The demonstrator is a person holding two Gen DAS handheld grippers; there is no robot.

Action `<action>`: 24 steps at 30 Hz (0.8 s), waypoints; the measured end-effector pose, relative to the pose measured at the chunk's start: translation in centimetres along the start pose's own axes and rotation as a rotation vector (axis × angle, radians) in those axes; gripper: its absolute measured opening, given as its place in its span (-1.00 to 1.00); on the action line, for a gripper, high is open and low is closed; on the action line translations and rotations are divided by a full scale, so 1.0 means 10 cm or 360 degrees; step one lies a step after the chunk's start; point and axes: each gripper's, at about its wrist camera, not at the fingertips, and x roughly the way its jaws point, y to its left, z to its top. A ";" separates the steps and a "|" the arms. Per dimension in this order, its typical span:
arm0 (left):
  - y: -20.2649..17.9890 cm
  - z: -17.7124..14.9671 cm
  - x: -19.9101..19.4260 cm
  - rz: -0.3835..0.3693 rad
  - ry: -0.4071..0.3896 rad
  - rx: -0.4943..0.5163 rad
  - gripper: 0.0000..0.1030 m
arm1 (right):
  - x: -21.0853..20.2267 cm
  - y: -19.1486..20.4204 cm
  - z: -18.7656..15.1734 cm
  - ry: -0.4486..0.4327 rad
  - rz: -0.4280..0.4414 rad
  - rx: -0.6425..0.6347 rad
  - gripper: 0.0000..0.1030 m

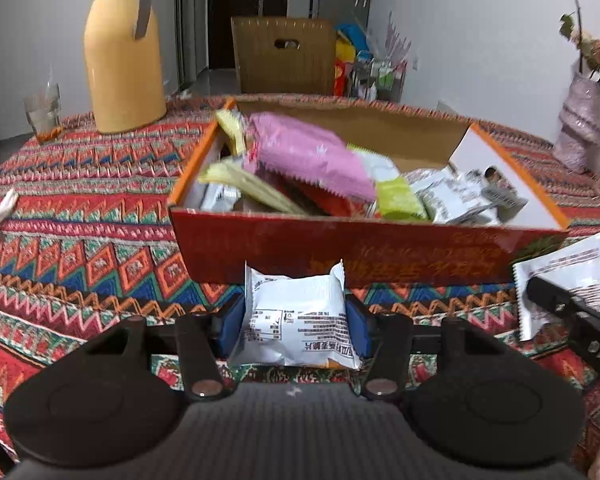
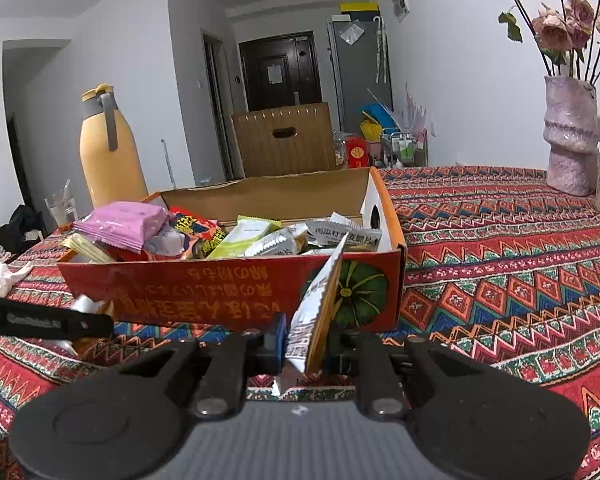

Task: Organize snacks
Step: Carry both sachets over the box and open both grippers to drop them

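Observation:
A red cardboard box stands open on the patterned tablecloth, filled with several snack packets, a pink one on top. My left gripper is shut on a white snack packet, its blue pads pressing both sides, just in front of the box's near wall. In the right wrist view, my right gripper is shut on a white-and-orange packet held edge-on before the box. That right gripper and its packet also show at the right edge of the left wrist view.
A yellow thermos jug and a drinking glass stand at the table's back left. A pink vase with dried flowers stands back right. A white cloth lies at the left edge. A brown carton sits beyond the table.

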 end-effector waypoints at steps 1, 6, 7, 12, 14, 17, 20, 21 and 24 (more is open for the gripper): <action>-0.01 0.02 -0.05 -0.0011 -0.0018 0.0002 0.05 | -0.01 0.01 0.01 -0.0002 0.0001 -0.0007 -0.69; -0.04 0.12 -0.34 -0.0056 -0.0139 0.0028 0.05 | -0.14 0.07 0.09 -0.0053 0.0013 -0.0050 -0.69; -0.05 0.15 -0.38 -0.0066 -0.0164 0.0031 0.05 | -0.18 0.08 0.12 -0.0070 0.0015 -0.0056 -0.69; -0.10 0.33 -0.54 -0.0105 -0.0281 0.0043 0.05 | -0.29 0.16 0.35 -0.0168 0.0007 -0.0086 -0.69; -0.12 0.42 -0.56 -0.0117 -0.0318 0.0041 0.05 | -0.30 0.18 0.45 -0.0202 -0.0002 -0.0098 -0.69; -0.15 0.55 -0.56 -0.0127 -0.0357 0.0036 0.05 | -0.30 0.21 0.59 -0.0242 -0.0013 -0.0110 -0.69; -0.20 0.65 -0.52 -0.0124 -0.0387 0.0037 0.05 | -0.24 0.22 0.74 -0.0274 -0.0020 -0.0125 -0.69; -0.20 0.69 -0.51 -0.0122 -0.0393 0.0034 0.05 | -0.21 0.22 0.78 -0.0280 -0.0024 -0.0129 -0.69; -0.22 0.77 -0.42 -0.0114 -0.0402 0.0020 0.05 | -0.09 0.22 0.87 -0.0285 -0.0029 -0.0126 -0.69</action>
